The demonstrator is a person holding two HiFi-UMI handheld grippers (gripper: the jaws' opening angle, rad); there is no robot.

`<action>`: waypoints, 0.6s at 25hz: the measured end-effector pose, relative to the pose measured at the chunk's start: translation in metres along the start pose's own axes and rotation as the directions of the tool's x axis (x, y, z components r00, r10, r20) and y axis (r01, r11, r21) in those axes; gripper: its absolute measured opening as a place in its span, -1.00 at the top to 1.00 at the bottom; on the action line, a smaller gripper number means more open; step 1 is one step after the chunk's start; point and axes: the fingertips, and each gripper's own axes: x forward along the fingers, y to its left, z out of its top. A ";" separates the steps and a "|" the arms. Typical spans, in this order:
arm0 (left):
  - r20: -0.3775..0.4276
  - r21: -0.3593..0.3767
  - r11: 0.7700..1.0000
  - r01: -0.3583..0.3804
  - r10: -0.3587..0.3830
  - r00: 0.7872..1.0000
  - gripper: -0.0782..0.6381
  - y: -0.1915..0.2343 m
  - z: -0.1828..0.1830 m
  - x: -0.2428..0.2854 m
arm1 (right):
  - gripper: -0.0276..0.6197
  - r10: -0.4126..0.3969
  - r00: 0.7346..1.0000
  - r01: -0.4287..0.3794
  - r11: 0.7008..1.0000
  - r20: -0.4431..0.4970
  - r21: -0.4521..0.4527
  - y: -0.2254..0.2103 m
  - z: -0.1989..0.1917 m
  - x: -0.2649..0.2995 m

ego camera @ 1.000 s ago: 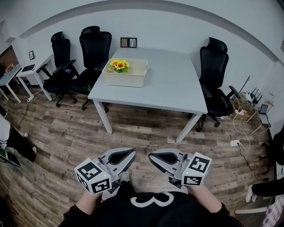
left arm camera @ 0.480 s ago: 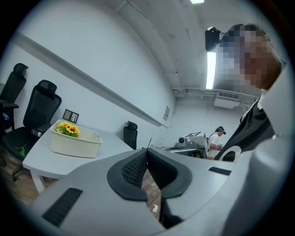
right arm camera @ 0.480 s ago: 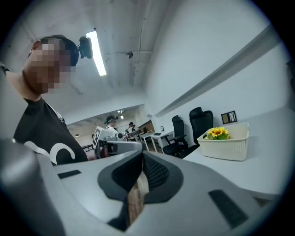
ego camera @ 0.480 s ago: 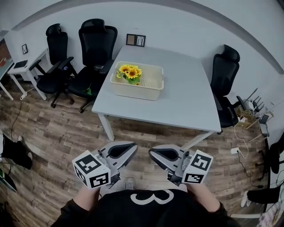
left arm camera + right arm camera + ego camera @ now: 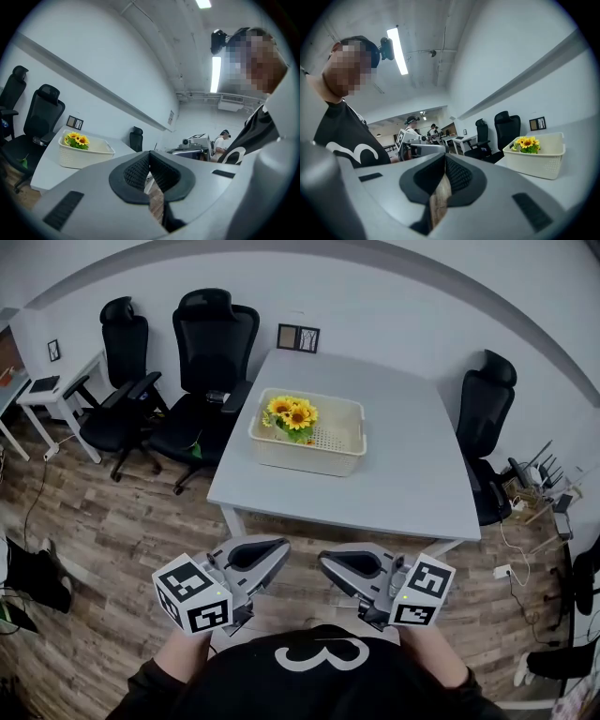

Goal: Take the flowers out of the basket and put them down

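Not begun. Holds left hand-held gripper (image 5: 279, 554) & right hand-held gripper (image 5: 325, 565) shut tight, both empty, well apart from grey rectangular surface (image 5: 403, 479). Has yet to reach, grab, lift out & set down yellow sunflower bunch w/ green leaves (image 5: 292, 416), lying inside cream perforated plastic basket (image 5: 349, 444) there.

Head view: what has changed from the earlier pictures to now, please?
The person has walked toward the table: it and the basket now look nearer and larger in the head view. Nothing was taken hold of or let go. The flowers are still in the basket, and the left claw and right claw stay shut, empty, held before the body.
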 end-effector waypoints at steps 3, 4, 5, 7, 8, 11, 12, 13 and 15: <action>-0.013 -0.001 1.000 0.000 0.000 1.000 0.75 0.011 0.002 0.006 | 0.88 -0.006 1.000 0.006 1.000 -0.027 -0.006 -0.014 -0.004 0.006; -0.018 0.000 1.000 -0.003 0.003 1.000 0.75 0.015 0.002 0.008 | 0.88 0.000 0.999 0.000 1.000 -0.036 -0.001 -0.019 -0.005 0.009; -0.023 0.001 1.000 -0.009 0.009 1.000 0.75 0.019 0.002 0.010 | 0.88 0.010 0.999 -0.009 1.000 -0.039 0.007 -0.023 -0.006 0.012; -0.028 0.006 1.000 -0.028 0.028 0.999 0.75 0.031 0.004 0.012 | 0.88 0.029 0.999 -0.028 0.999 -0.033 0.017 -0.034 -0.004 0.020; -0.023 0.009 0.999 -0.041 0.041 0.999 0.75 0.038 0.007 0.013 | 0.88 0.036 0.999 -0.036 0.999 -0.029 0.017 -0.040 -0.003 0.024; 0.000 -0.012 0.997 -0.074 0.074 0.997 0.75 0.063 0.016 0.016 | 0.88 0.061 0.998 -0.060 0.998 -0.035 0.015 -0.062 0.001 0.039; 0.002 -0.024 0.996 -0.081 0.081 0.997 0.75 0.072 0.018 0.018 | 0.88 0.068 0.997 -0.068 0.998 -0.041 0.014 -0.070 0.002 0.045; 0.000 -0.034 0.996 -0.088 0.088 0.996 0.75 0.082 0.019 0.021 | 0.88 0.074 0.996 -0.073 0.997 -0.048 0.013 -0.080 0.003 0.050; -0.014 -0.041 0.994 -0.104 0.103 0.995 0.75 0.102 0.020 0.030 | 0.88 0.081 0.995 -0.081 0.997 -0.058 0.012 -0.100 0.006 0.060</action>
